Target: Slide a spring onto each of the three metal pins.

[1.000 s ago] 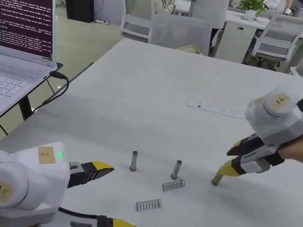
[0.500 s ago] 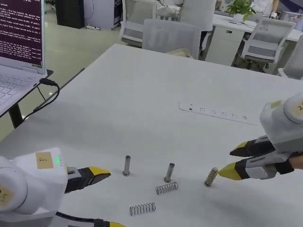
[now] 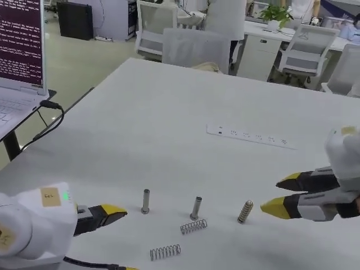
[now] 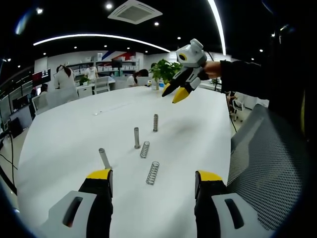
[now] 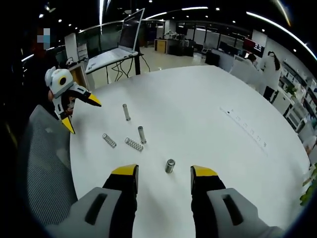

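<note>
1. Springs and pins for the job set out low in the head view, on a broad white desk (image 3: 169,112). Open office behind, with chairs (image 3: 194,48) along the top edge, a laptop (image 3: 19,45) at upper left, a potted plant (image 3: 275,11) at upper right, and a white power strip (image 3: 250,136) lying flat right of centre.
2. At lower left of the head view, the left hand-held gripper (image 5: 81,116): jaws spread wide, nothing between them, pointed toward the right of the frame.
3. At the right edge, the right hand-held gripper (image 3: 272,195): jaws likewise wide and empty, tips near the right pin and clear of it.
4. Three pins upright in a row across lower centre: left pin (image 3: 145,201) bare, middle pin (image 3: 196,208) bare, right pin (image 3: 244,211) already sleeved in a spring. One of three done, by the look of it.
5. Two loose springs lying flat: upper spring (image 3: 193,226) just below the middle pin's foot, touching or not hard to tell; lower spring (image 3: 165,252) near the bottom edge. Long axes running left to right in the head view, rising a little to the right.
6. Deciding relation: lower spring just right of the left hand-held gripper's tips and, in the left gripper view, dead ahead between the jaws, long axis nearly along the line of reach. Well apart from the right hand-held gripper. Likely the left one's pick, then, probably across the coils, perhaps after a turn of the wrist.
</note>
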The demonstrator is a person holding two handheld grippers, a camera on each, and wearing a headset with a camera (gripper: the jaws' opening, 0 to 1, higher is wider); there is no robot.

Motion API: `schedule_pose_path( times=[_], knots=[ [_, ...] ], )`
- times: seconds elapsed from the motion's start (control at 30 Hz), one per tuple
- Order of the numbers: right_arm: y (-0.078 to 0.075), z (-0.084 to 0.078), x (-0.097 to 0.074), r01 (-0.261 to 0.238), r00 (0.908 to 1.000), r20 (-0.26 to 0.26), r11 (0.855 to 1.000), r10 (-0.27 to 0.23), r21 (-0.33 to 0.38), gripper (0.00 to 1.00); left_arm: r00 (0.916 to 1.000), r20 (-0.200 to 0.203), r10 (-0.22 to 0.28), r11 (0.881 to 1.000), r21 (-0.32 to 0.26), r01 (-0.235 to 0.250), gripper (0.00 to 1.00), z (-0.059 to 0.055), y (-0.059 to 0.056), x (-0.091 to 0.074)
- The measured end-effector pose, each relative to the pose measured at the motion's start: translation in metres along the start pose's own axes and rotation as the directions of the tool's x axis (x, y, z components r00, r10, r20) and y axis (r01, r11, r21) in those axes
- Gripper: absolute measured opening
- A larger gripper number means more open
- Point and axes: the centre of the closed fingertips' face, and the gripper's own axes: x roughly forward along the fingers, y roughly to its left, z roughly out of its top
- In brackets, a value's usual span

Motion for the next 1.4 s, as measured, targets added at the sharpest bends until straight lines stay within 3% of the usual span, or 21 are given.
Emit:
schedule_pose_path(
  times=[0.37, 0.73, 0.9, 1.4],
  knots=[
    [0.009, -0.009, -0.012, -0.001, 0.9944, 0.105, 0.998, -0.005, 0.058, 0.42, 1.0, -0.007, -0.005, 1.0, -0.011, 0.005, 0.62, -0.004, 0.005, 0.006],
    [0.015, -0.021, -0.02, -0.009, 0.9876, 0.157, 0.995, -0.008, 0.102, 0.47, 0.9998, -0.013, -0.012, 1.0, -0.009, 0.012, 0.61, -0.006, 0.008, 0.008],
    [0.021, -0.022, -0.021, -0.027, 0.9794, 0.202, 0.993, 0.004, 0.114, 0.49, 0.9998, -0.014, -0.014, 1.0, -0.012, 0.013, 0.6, -0.006, 0.009, 0.01],
    [0.032, -0.045, -0.019, -0.041, 0.9771, 0.213, 0.986, 0.006, 0.16, 0.54, 0.9991, -0.037, -0.02, 1.0, -0.011, 0.02, 0.56, -0.01, 0.011, 0.023]
  ],
)
